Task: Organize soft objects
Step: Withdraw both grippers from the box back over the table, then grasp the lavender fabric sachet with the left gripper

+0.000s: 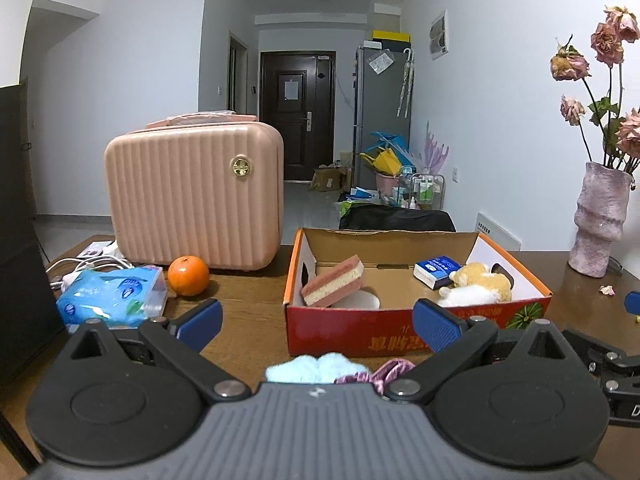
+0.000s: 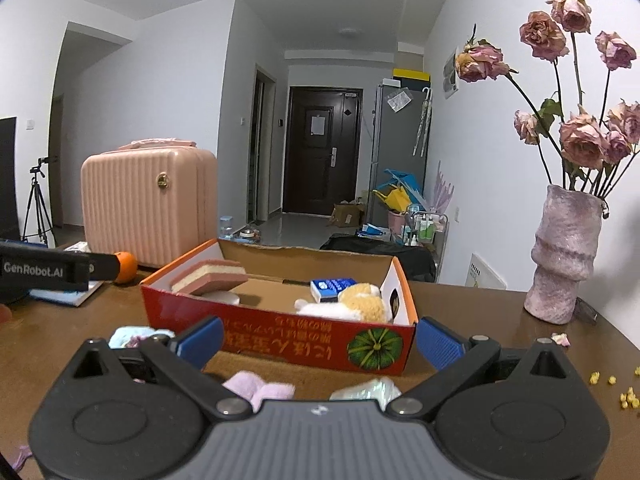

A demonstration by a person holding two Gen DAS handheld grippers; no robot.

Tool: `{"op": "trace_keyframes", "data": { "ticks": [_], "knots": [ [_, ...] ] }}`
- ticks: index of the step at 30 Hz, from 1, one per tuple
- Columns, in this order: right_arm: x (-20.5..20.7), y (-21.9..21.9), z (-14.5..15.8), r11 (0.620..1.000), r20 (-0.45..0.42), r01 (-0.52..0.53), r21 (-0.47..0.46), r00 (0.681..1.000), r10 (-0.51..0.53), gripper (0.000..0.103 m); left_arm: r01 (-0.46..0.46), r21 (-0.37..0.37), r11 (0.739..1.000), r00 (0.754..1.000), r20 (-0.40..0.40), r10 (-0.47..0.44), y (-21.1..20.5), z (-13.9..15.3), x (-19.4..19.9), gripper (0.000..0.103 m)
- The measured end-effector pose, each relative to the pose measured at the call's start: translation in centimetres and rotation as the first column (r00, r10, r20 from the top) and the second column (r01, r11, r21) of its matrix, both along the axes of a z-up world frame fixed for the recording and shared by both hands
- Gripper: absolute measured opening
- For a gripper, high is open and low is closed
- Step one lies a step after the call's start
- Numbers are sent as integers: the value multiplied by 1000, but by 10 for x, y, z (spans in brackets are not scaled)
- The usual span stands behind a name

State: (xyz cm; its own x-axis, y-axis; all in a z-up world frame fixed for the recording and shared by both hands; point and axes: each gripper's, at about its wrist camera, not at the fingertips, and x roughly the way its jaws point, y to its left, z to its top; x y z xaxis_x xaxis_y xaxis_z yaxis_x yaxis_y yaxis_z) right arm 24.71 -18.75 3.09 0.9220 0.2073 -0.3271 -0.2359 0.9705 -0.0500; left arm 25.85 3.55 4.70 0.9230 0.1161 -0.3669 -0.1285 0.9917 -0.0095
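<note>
- Left hand-held gripper (image 1: 318,326): jaws spread wide, nothing between them; it hovers above the bench (image 1: 248,300) in front of the box (image 1: 360,332).
- Right hand-held gripper (image 2: 319,338): jaws likewise spread and empty, facing the box's red front wall.
- Nearest soft items, on the bench just before the box: a light blue cloth (image 1: 316,368) and a purple scrunchie (image 1: 384,372) under the left gripper; a pink cloth (image 2: 260,390) and a pale packet (image 2: 366,390) under the right gripper.
- Box: open-topped, upright. Inside, a pink-and-cream sponge (image 1: 334,286) leans tilted at the left end; a plush toy (image 1: 476,286) lies at the right end, touching a blue carton (image 1: 436,270) behind it.
- Left of the box: a tissue pack (image 1: 114,298), with an orange (image 1: 188,275) just beside it.
- Behind the orange: a pink case (image 1: 194,196), upright.
- Right of the box, well apart: a vase (image 2: 564,256) holding dried roses (image 2: 580,136); yellow crumbs (image 2: 624,396) lie near the bench edge.
</note>
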Motion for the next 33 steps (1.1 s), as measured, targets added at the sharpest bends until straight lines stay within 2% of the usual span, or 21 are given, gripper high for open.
{"op": "trace_keyframes", "data": {
  "ticks": [11,18,24,33],
  "knots": [
    [-43,-3,-10,1000,-3,-5,11,1000,5,103,11,-3,1000,1000,-10,-11,0,-8,-43,103],
    [-54,-11,-18,1000,-28,4,21,1000,-4,103,26,-8,1000,998,-59,-27,0,-23,-60,103],
    [-52,-14,-20,999,-44,17,28,999,-15,103,48,11,999,993,-110,-46,-5,-37,-58,103],
    [-48,-21,-29,1000,-71,25,12,997,-24,103,91,106,990,978,-199,-69,-27,-68,-40,103]
  ]
}}
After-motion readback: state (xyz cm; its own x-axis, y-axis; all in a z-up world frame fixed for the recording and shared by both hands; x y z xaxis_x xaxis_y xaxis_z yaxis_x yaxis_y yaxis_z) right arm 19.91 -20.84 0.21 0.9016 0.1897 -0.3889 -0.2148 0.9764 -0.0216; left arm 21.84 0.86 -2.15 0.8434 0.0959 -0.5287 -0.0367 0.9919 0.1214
